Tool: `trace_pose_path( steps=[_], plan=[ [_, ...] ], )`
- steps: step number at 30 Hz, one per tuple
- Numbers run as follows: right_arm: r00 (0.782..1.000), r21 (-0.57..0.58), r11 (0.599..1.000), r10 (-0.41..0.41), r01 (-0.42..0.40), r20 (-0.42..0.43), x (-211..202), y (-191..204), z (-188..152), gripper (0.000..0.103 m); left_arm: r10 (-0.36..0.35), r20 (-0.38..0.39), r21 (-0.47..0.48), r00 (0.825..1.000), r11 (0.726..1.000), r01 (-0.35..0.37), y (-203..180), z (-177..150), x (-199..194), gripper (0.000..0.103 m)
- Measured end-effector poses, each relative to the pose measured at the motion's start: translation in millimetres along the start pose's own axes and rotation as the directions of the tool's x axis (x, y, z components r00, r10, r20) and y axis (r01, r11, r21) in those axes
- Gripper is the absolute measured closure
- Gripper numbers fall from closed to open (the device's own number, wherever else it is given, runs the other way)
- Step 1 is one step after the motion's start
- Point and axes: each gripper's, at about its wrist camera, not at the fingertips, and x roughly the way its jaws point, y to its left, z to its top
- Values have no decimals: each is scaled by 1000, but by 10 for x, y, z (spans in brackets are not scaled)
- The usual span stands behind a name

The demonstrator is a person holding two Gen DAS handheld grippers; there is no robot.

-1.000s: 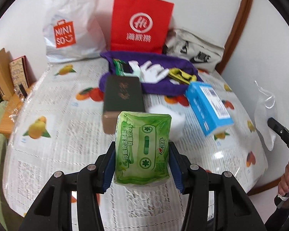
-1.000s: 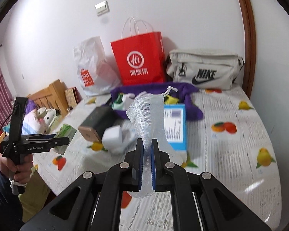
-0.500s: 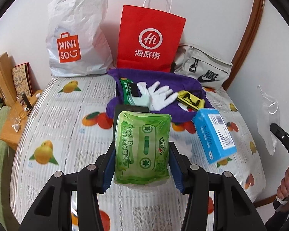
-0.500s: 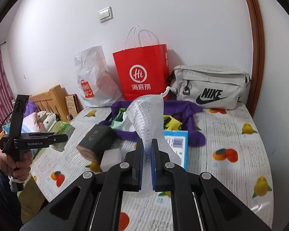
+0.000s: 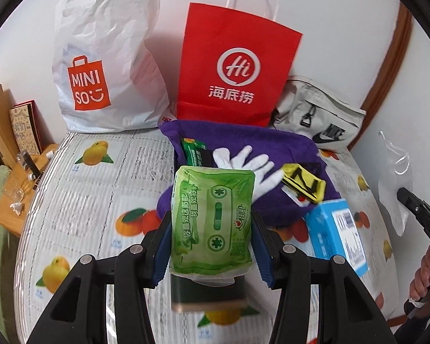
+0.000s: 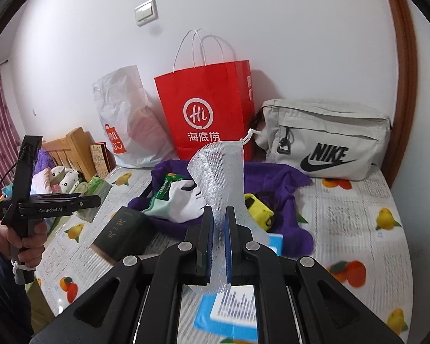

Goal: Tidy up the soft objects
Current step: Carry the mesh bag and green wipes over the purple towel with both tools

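Note:
My left gripper [image 5: 212, 223] is shut on a green tissue pack [image 5: 213, 220] with a cassette print, held above the fruit-patterned bed. A clear mesh pouch [image 6: 218, 183] with a white drawstring stands upright between the pads of my right gripper [image 6: 218, 223], which is shut on it. Ahead lies a purple cloth [image 5: 243, 143] [image 6: 283, 180] carrying white gloves [image 5: 252, 166] [image 6: 186, 200], a green packet [image 5: 193, 150] and a yellow item [image 5: 302, 182] [image 6: 258, 209]. In the right wrist view the left gripper [image 6: 91, 200] and tissue pack [image 6: 96, 189] appear at far left, in a person's hand [image 6: 23, 238].
Against the wall stand a white Miniso bag [image 5: 106, 57], a red paper bag [image 5: 238, 66] [image 6: 209, 111] and a grey Nike bag [image 6: 326, 140]. A dark green box [image 6: 123, 235] and a blue box [image 5: 338, 235] lie on the bed. A wooden headboard [image 6: 68, 149] is at left.
Both grippers have moved forward over the bed toward the purple cloth and bags, carrying the tissue pack and mesh pouch. The dark box now lies under the left gripper.

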Motion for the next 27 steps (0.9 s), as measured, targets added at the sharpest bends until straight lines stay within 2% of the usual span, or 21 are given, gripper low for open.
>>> trace_pose_path(
  steps=[14,27],
  plan=[
    [999,-16,1000,-5,4,-44,695,-250,247,96,23,-35,27,999,999,-22,2,402,532,55],
    [995,-35,999,-13,10,-96,1200,-477,369,96,12,-84,20,996,1000,-10,-10,694,1137,55]
  ],
)
